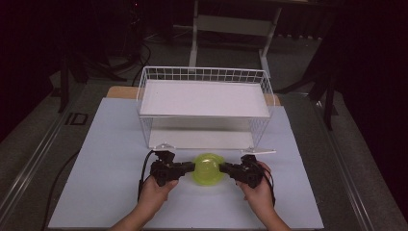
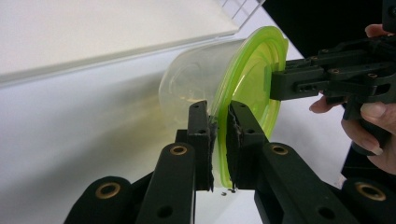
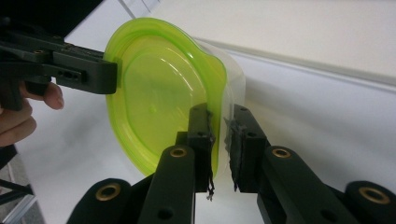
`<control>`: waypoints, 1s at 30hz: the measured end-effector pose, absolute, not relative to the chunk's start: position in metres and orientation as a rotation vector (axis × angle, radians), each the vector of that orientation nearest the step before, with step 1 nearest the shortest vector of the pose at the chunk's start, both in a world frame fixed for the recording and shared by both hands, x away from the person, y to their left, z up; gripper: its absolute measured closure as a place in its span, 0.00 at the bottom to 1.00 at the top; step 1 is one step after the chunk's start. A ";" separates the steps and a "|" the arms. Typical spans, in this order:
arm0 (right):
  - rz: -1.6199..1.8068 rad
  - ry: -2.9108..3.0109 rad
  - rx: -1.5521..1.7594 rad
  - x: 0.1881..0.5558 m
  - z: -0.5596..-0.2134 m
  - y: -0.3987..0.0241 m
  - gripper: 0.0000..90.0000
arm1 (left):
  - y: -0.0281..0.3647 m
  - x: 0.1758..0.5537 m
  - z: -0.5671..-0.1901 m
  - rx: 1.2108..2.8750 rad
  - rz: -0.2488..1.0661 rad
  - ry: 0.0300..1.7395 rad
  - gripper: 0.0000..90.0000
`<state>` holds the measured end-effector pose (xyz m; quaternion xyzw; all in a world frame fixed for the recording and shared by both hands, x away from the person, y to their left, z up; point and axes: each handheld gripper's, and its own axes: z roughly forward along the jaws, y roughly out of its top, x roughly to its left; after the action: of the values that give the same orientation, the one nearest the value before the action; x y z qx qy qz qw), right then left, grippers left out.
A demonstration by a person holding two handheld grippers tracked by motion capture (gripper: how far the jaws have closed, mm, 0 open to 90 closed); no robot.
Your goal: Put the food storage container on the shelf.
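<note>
The tub's (image 2: 196,88) inside is too cloudy to make out, and the rack's (image 1: 204,98) lower shelf sits half hidden under the upper one.

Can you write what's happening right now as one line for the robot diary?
left gripper: shut on container rim | right gripper: shut on container rim | container: green lid, before wire rack

A clear plastic container (image 1: 207,169) with a lime-green lid (image 2: 250,88) fitted on it is seen near the front of the desk (image 1: 106,159), before the wire shelf rack (image 1: 204,103). It is tipped on its side, the lid's rim being pinched from opposite sides.
</note>
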<state>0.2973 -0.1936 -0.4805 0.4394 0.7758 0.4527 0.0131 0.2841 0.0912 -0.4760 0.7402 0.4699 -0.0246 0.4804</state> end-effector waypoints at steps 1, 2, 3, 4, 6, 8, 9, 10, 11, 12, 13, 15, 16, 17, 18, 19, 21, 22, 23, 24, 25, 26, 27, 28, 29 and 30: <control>1.418 2.413 1.357 0.296 -0.477 -0.194 0.89 | 0.092 0.284 -0.472 1.806 -0.058 1.139 0.91; 1.424 2.408 1.344 0.295 -0.472 -0.194 0.89 | 0.092 0.283 -0.468 1.805 -0.057 1.135 0.91; 1.424 2.403 1.330 0.294 -0.468 -0.193 0.89 | 0.092 0.282 -0.465 1.805 -0.051 1.130 0.91; 1.427 2.399 1.320 0.293 -0.465 -0.193 0.89 | 0.093 0.281 -0.459 1.804 -0.044 1.118 0.91; 1.441 2.388 1.302 0.290 -0.455 -0.193 0.89 | 0.094 0.280 -0.450 1.803 -0.036 1.107 0.91; 1.451 2.379 1.283 0.288 -0.447 -0.193 0.89 | 0.094 0.278 -0.441 1.810 -0.026 1.097 0.91; 1.460 2.375 1.276 0.286 -0.442 -0.193 0.89 | 0.095 0.278 -0.437 1.808 -0.021 1.091 0.91; 1.467 2.366 1.265 0.285 -0.438 -0.194 0.89 | 0.095 0.277 -0.433 1.808 -0.014 1.087 0.91; 1.471 2.362 1.266 0.284 -0.434 -0.193 0.89 | 0.095 0.278 -0.429 1.811 -0.012 1.084 0.91; 1.473 2.358 1.258 0.284 -0.430 -0.193 0.89 | 0.095 0.278 -0.426 1.806 -0.015 1.084 0.91; 1.488 2.347 1.247 0.283 -0.423 -0.194 0.89 | 0.095 0.278 -0.422 1.803 -0.017 1.081 0.91; 1.492 2.342 1.244 0.283 -0.419 -0.194 0.89 | 0.096 0.279 -0.412 1.800 -0.009 1.064 0.91; 1.500 2.334 1.231 0.283 -0.413 -0.195 0.89 | 0.096 0.279 -0.408 1.798 -0.007 1.060 0.91; 1.501 2.328 1.225 0.283 -0.409 -0.195 0.90 | 0.096 0.280 -0.404 1.795 -0.001 1.053 0.91; 1.507 2.322 1.217 0.282 -0.404 -0.195 0.90 | 0.096 0.280 -0.400 1.793 0.000 1.047 0.91; 1.509 2.317 1.211 0.282 -0.400 -0.195 0.90 | 0.096 0.280 -0.397 1.791 -0.002 1.044 0.91; 1.520 2.311 1.200 0.283 -0.393 -0.195 0.90 | 0.097 0.281 -0.389 1.786 0.005 1.035 0.91; 1.515 2.307 1.194 0.283 -0.388 -0.195 0.90 | 0.097 0.282 -0.385 1.784 0.009 1.032 0.91; 1.519 2.302 1.190 0.283 -0.385 -0.195 0.90 | 0.097 0.282 -0.382 1.776 0.010 1.032 0.91; 1.528 2.293 1.188 0.283 -0.382 -0.196 0.90 | 0.097 0.283 -0.379 1.778 0.015 1.027 0.91; 1.528 2.289 1.181 0.284 -0.378 -0.195 0.90 | 0.097 0.283 -0.377 1.778 0.016 1.024 0.91; 1.528 2.286 1.176 0.284 -0.376 -0.196 0.90 | 0.098 0.285 -0.373 1.771 0.013 1.021 0.91; 1.540 2.277 1.170 0.285 -0.372 -0.196 0.90 | 0.098 0.285 -0.370 1.769 0.014 1.019 0.91; 1.540 2.276 1.159 0.285 -0.369 -0.196 0.90 | 0.098 0.286 -0.366 1.768 0.019 1.014 0.91; 1.543 2.271 1.151 0.286 -0.365 -0.196 0.90 | 0.098 0.287 -0.364 1.767 0.022 1.010 0.91; 1.549 2.266 1.147 0.287 -0.363 -0.196 0.90 | 0.098 0.288 -0.360 1.761 0.024 1.008 0.91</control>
<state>0.2868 -0.1959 -0.3627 0.3843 0.7590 0.5189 0.0834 0.2882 0.0982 -0.3597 0.7372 0.4217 0.0099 0.5279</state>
